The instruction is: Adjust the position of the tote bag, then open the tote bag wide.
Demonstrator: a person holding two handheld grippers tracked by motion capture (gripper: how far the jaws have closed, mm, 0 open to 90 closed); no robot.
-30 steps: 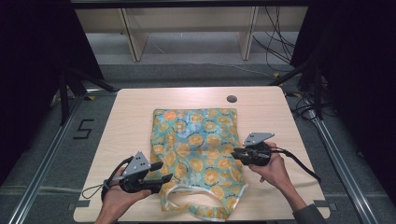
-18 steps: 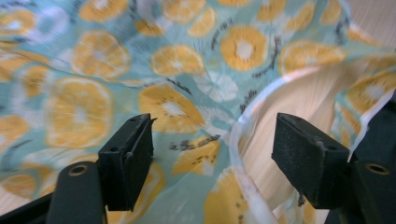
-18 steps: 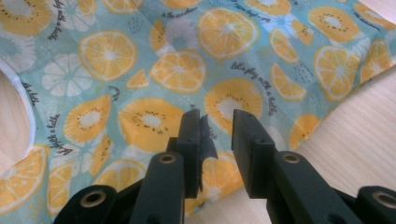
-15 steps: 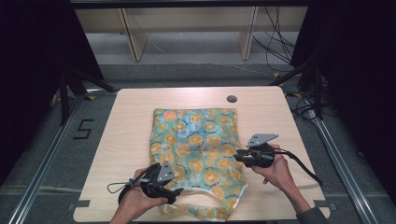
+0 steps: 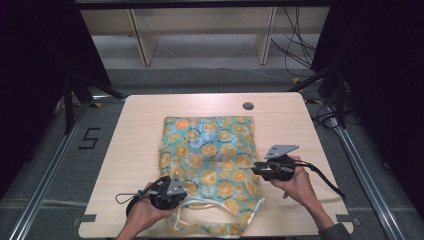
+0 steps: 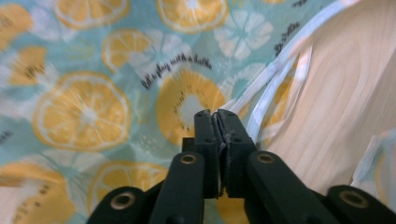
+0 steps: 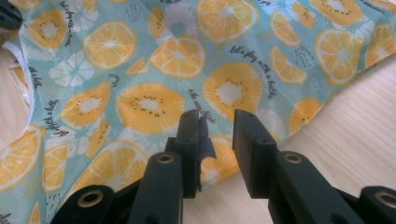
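My left gripper (image 6: pixel 215 116) has just been closing: its jaws now stand pressed together with a thin fold of the printed cloth bag (image 5: pixel 210 160) pinched between them, near the bag's white-trimmed edge (image 6: pixel 273 86). A second ago this gripper hung beside the bag's left side with its jaws apart; it has since come down and inward onto the near left corner, so the grip on that corner is, in my judgement, made.

My right gripper (image 7: pixel 217 128) has its jaws partly open. The bag's right edge lies between and under them, but whether the pads press on the cloth I cannot tell from the right gripper view. This hand has kept its place at the bag's right edge (image 5: pixel 257 172).

The bag lies flat at the middle of the tabletop (image 5: pixel 135 145), its opening and white handles (image 5: pixel 200 217) toward the near edge. With one corner secured, the next step depends on the right jaws taking hold.
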